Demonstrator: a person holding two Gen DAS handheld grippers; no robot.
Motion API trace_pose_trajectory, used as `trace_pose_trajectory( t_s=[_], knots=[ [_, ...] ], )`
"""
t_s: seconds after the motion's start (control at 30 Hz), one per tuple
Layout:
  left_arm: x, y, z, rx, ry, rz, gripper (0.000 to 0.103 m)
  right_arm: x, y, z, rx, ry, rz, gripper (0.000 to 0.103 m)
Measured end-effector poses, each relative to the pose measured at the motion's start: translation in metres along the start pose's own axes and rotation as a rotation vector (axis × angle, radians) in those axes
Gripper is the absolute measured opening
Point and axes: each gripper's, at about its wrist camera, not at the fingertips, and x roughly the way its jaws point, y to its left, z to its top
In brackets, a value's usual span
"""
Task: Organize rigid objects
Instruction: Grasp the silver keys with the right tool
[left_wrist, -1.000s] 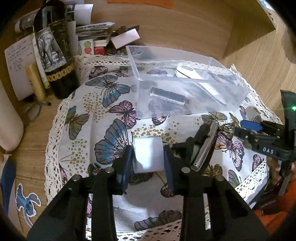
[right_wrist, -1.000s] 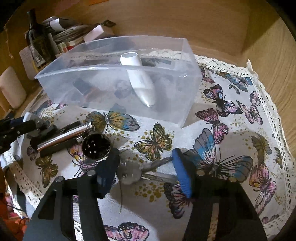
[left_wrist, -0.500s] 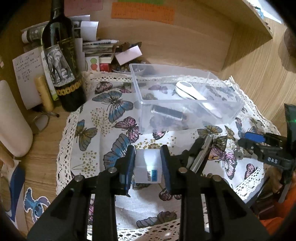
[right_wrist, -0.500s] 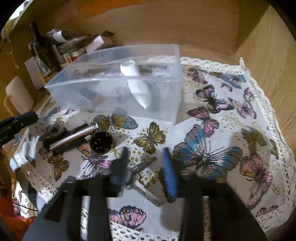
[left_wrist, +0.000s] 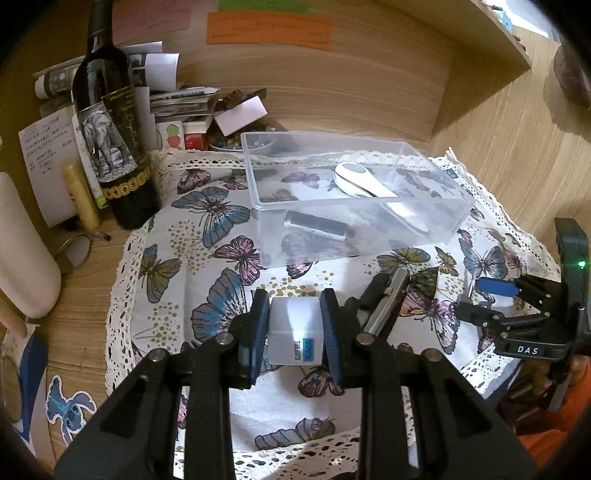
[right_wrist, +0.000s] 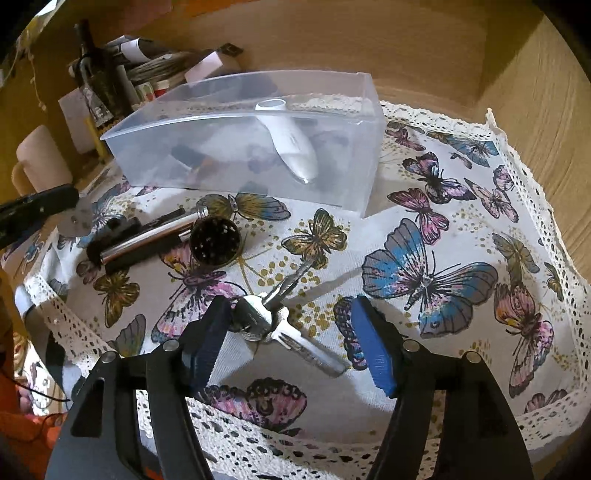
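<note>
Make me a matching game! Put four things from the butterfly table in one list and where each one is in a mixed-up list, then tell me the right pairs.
Things:
1. white box
2. keys
3. white remote
4. wine bottle

Places:
A. inside the clear plastic bin
B. standing on the wooden desk beside the cloth
C. pinched in the left gripper
D. lying on the cloth between the open right gripper's fingers

Pairs: 1-C, 2-D, 3-A, 4-B
</note>
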Motion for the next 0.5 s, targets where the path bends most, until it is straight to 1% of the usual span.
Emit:
trace_pose_trajectory(
  t_s=[0.13,0.27,0.3,0.33,0.37,0.5],
  knots=[
    [0.0,0.0,0.0,0.001,0.001,0.0,0.028,-0.003,0.002,0.0,0.001,-0.008,0.023,0.064],
    [0.0,-0.002,-0.001,0.007,0.003,-0.003,0.028,-0.013,0.008,0.002,-0.009,-0.039,0.03,0.064],
    [0.0,-0.003,-0.001,0.009,0.004,-0.006,0.028,-0.015,0.009,0.002,-0.017,-0.042,0.034,0.065],
    [0.0,-0.003,-0.001,0.01,0.004,-0.007,0.028,-0.015,0.012,0.002,-0.029,-0.043,0.035,0.068],
    [0.001,-0.004,0.0,0.011,0.004,-0.01,0.028,-0.013,0.013,0.001,-0.04,-0.04,0.026,0.07],
    [0.001,-0.004,0.002,0.014,0.001,-0.016,0.028,0.007,0.014,-0.003,-0.049,0.012,-0.01,0.07]
  ],
)
